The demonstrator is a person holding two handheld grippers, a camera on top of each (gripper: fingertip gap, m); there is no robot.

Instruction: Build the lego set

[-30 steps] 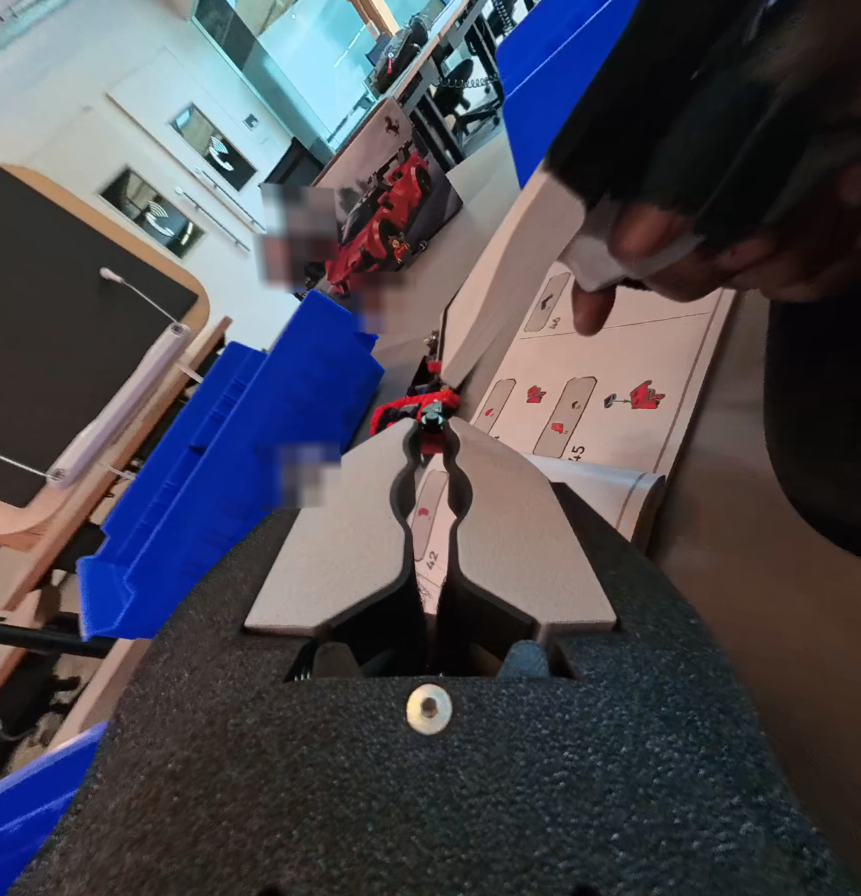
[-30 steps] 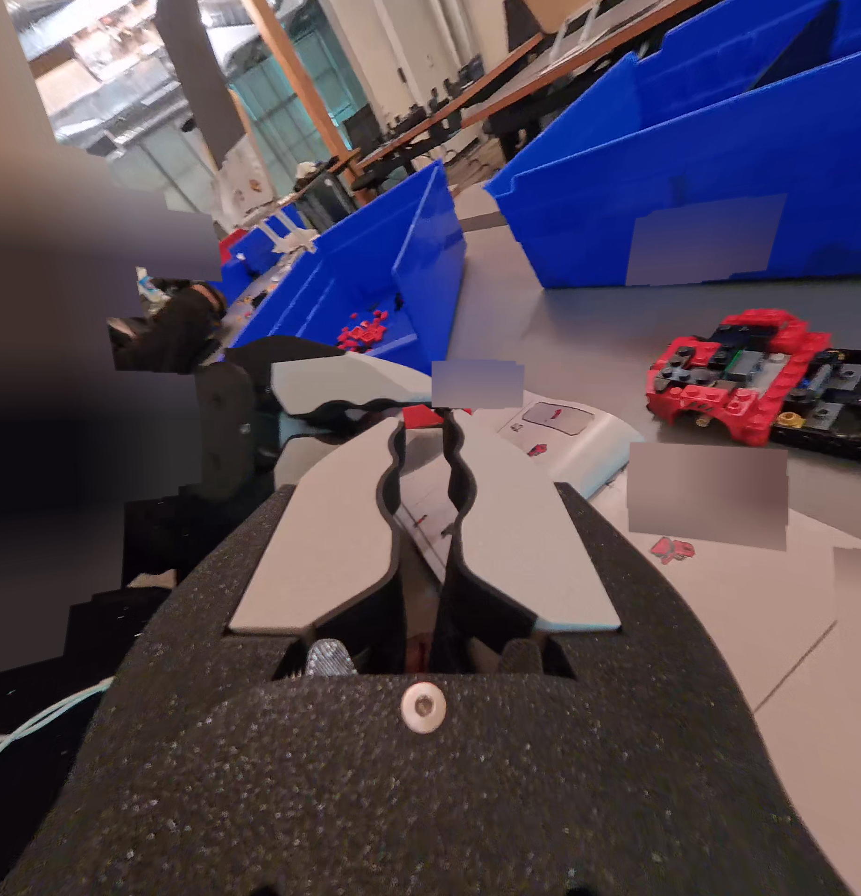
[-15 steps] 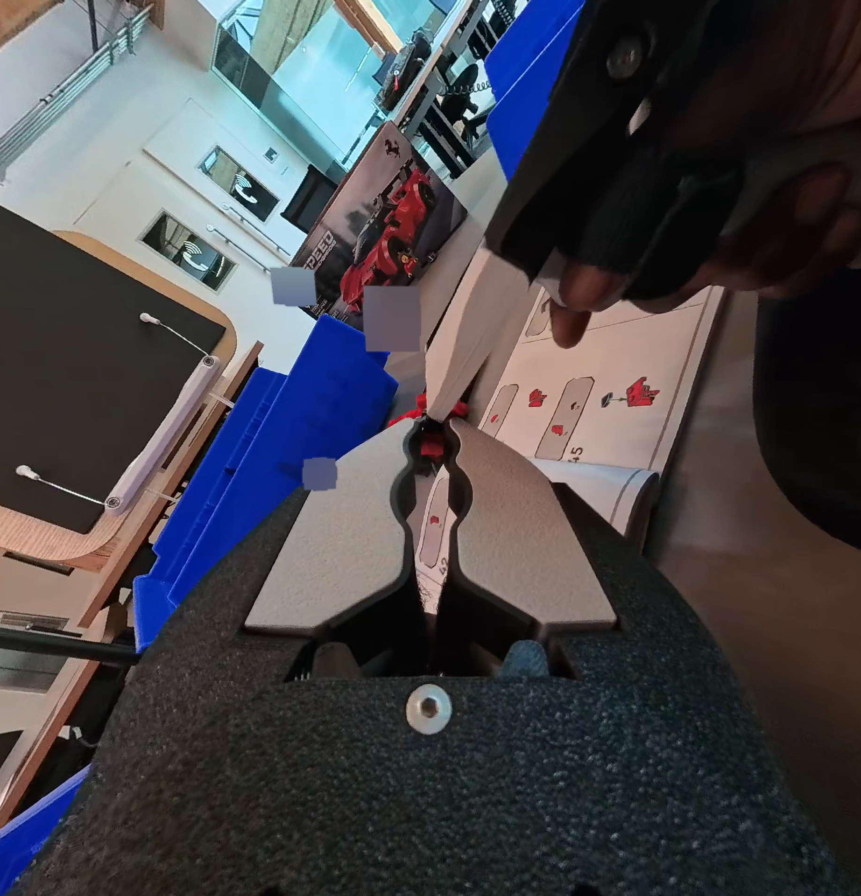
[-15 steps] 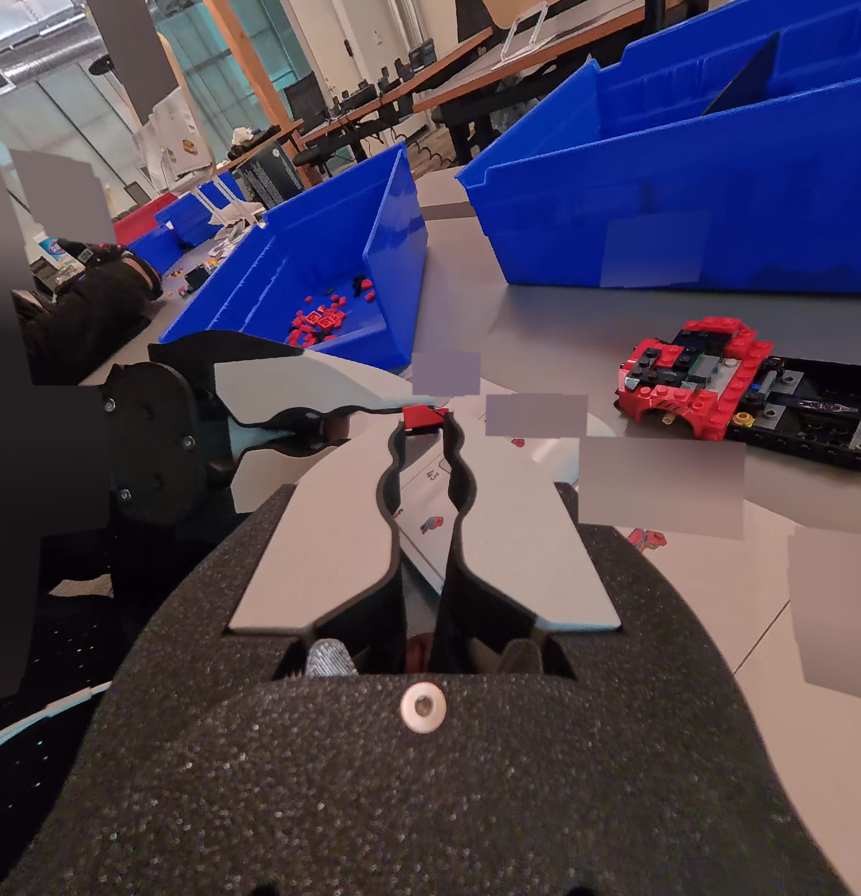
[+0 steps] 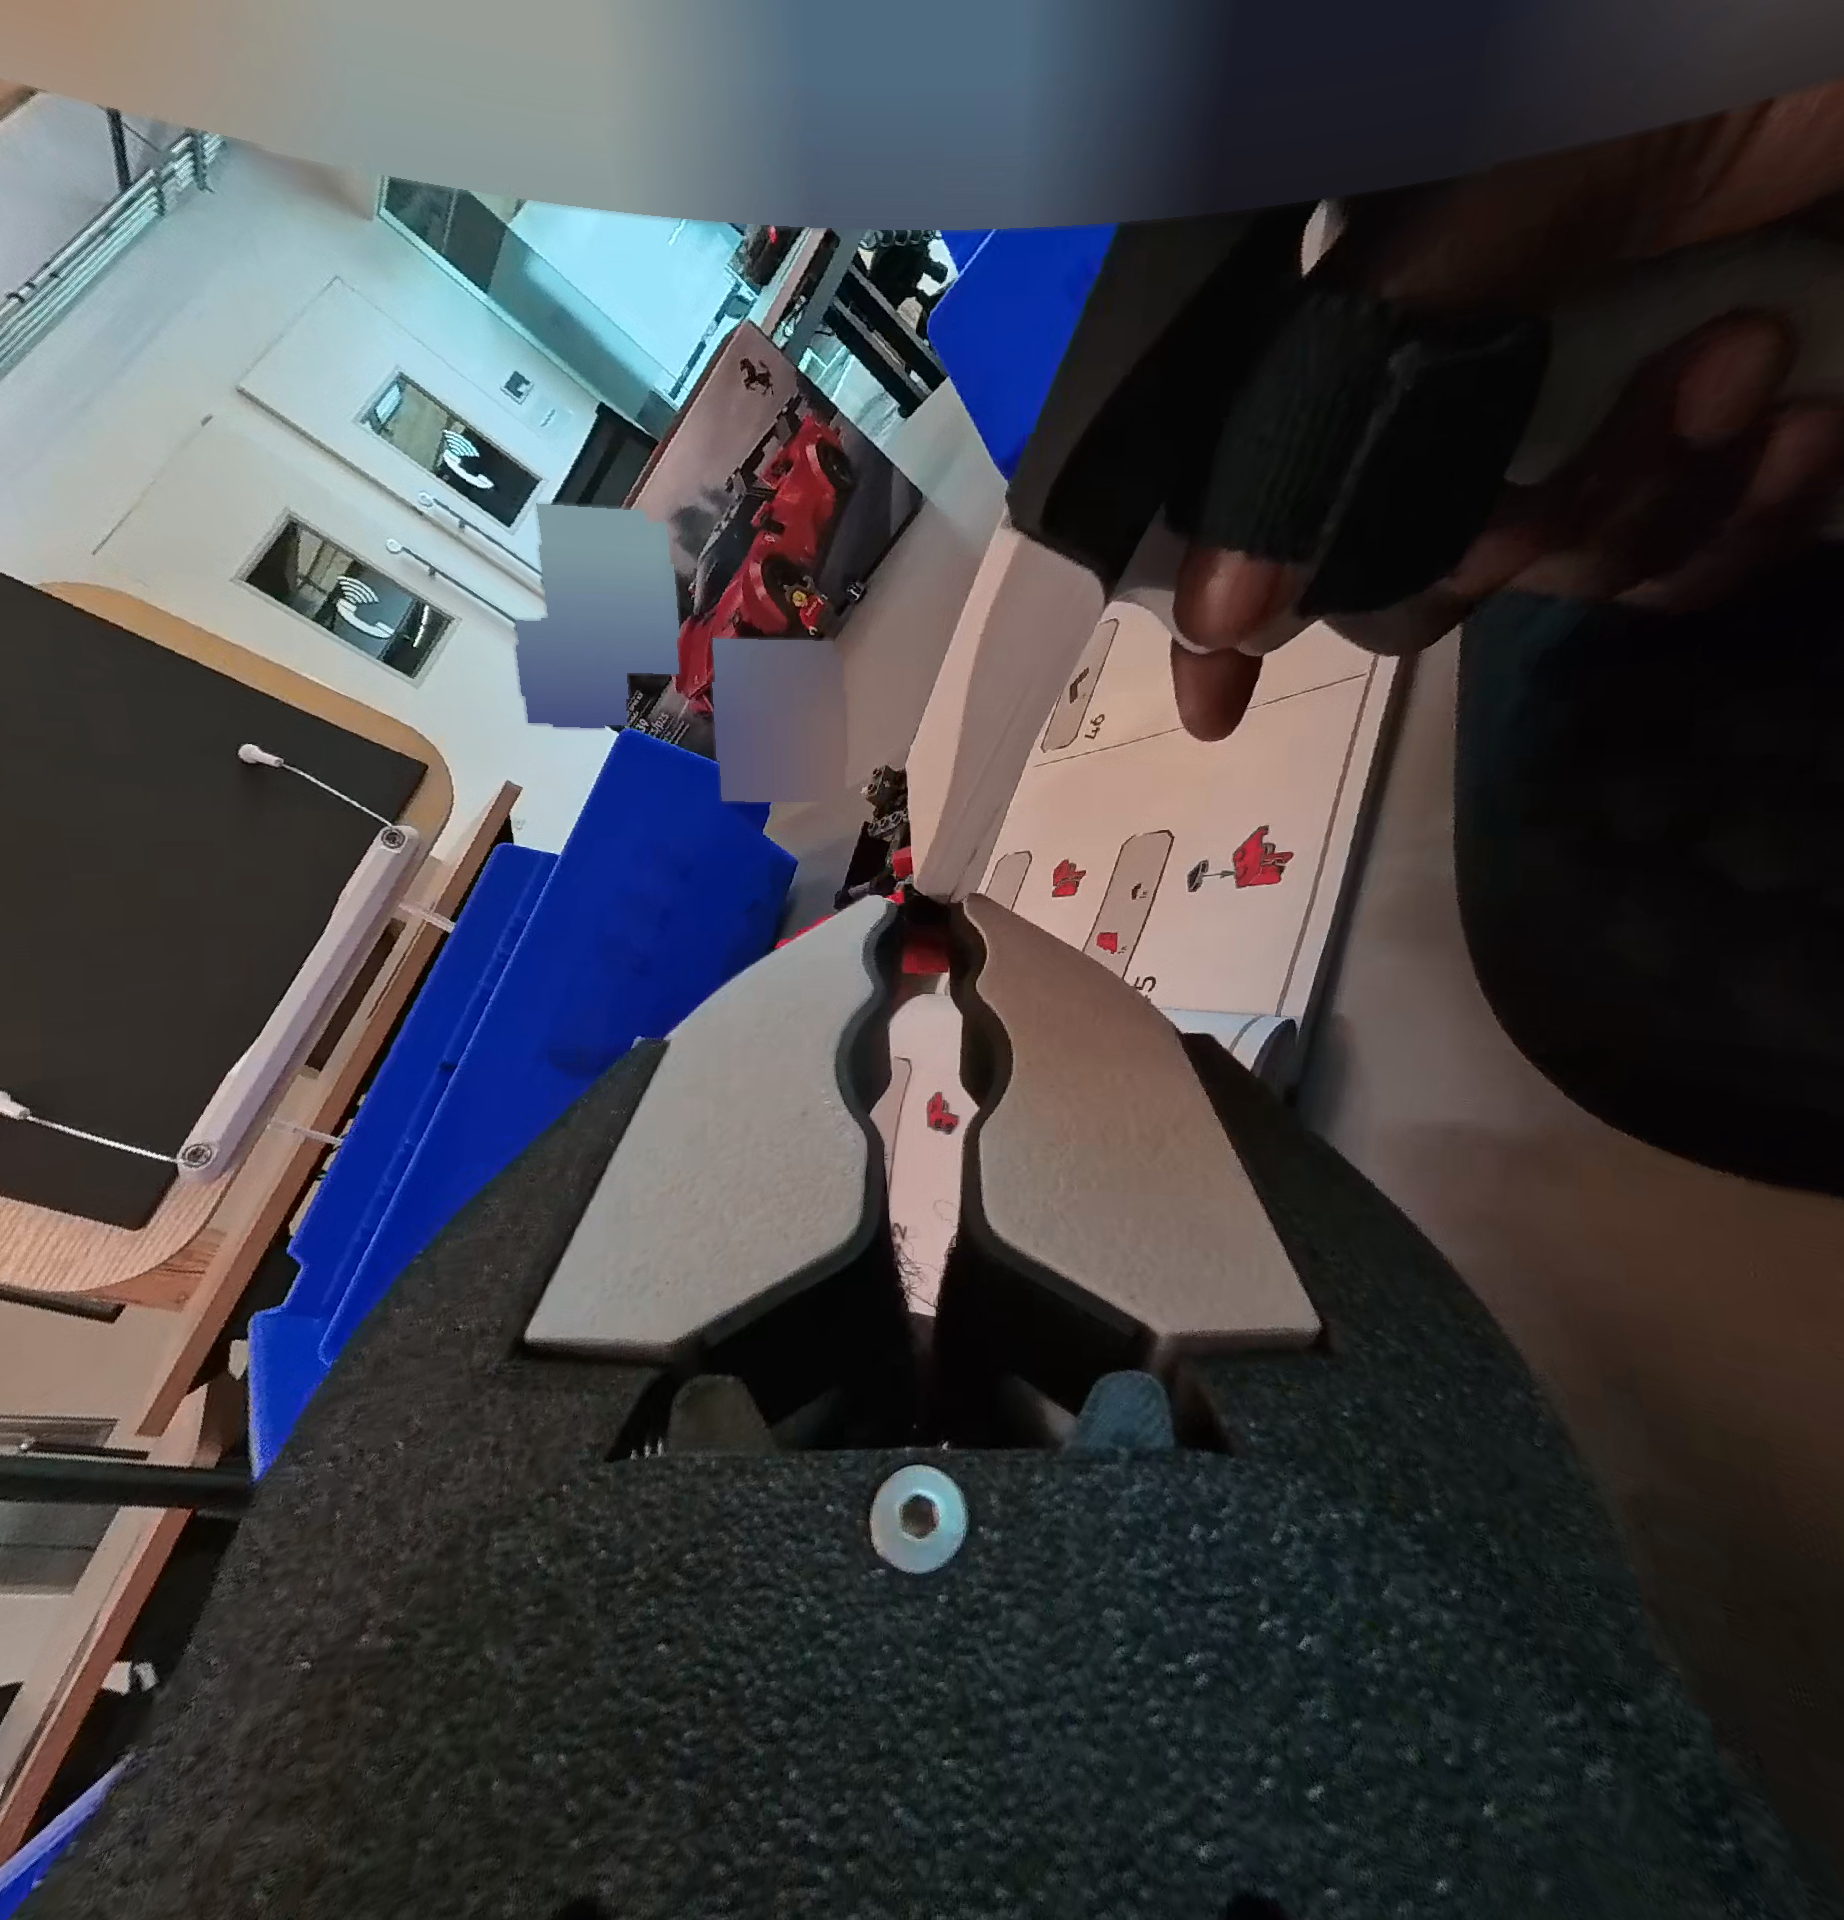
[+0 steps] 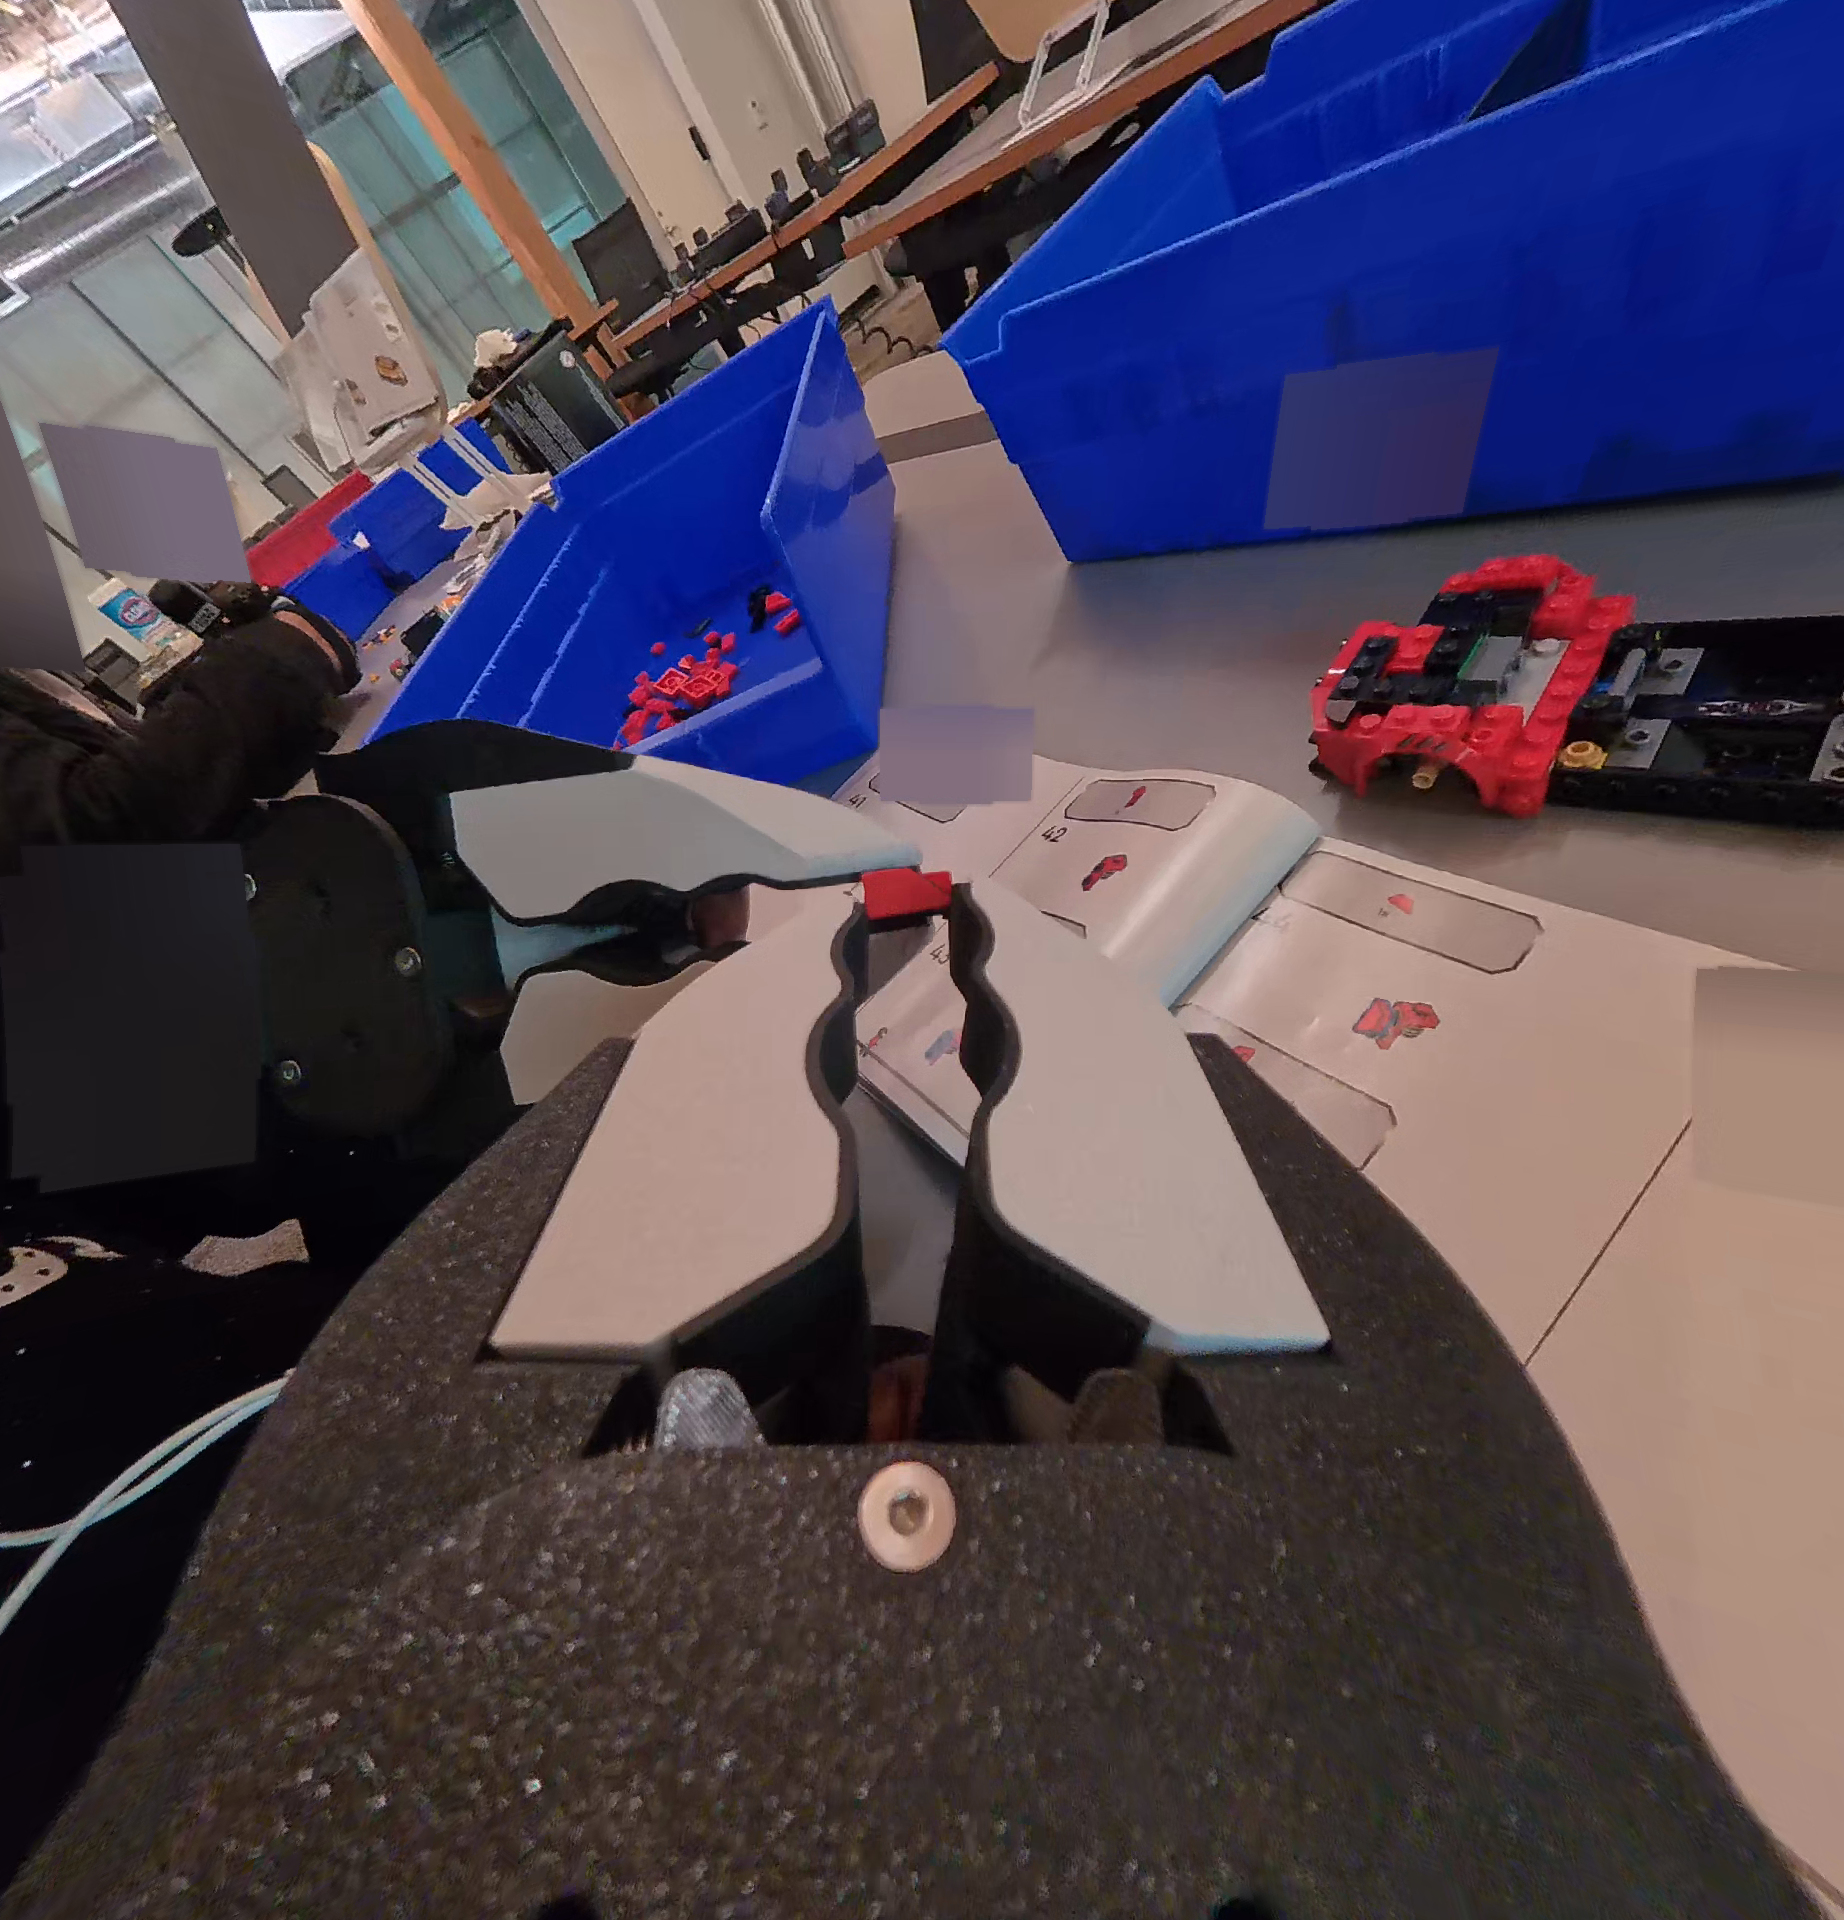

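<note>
Your two grippers are matt grey plates with wavy black inner edges, set in grainy black foam-like housings, each with a bright screw at the base. Your right gripper (image 6: 905,902) has its tips pinched on a small red brick (image 6: 905,894), smooth and boxy, sitting right at the very ends of the fingers, with a narrow scalloped gap open behind it. Your left gripper (image 6: 876,857) comes in from the left with its tips meeting the same red brick, and from its own camera the left tips (image 5: 928,914) are drawn close around something red, though you can't tell there how firmly it's gripped. Your hand (image 5: 1520,447), in a ribbed black fingerless glove, wraps the right tool's handle up top. Below the tips lies the open instruction booklet (image 6: 1417,997), glossy white pages curling at the fold, with small red part drawings. It rests on a smooth grey table (image 6: 1157,623). The half-built car (image 6: 1500,686), red and black and studded, sits well off to the right on that table. A shiny blue bin (image 6: 689,582) behind holds loose red pieces, and a bigger blue bin (image 6: 1520,312) stands farther right. The room beyond is an open workspace with long wooden desks, glass walls, and the set's box (image 5: 793,520) propped upright.
</note>
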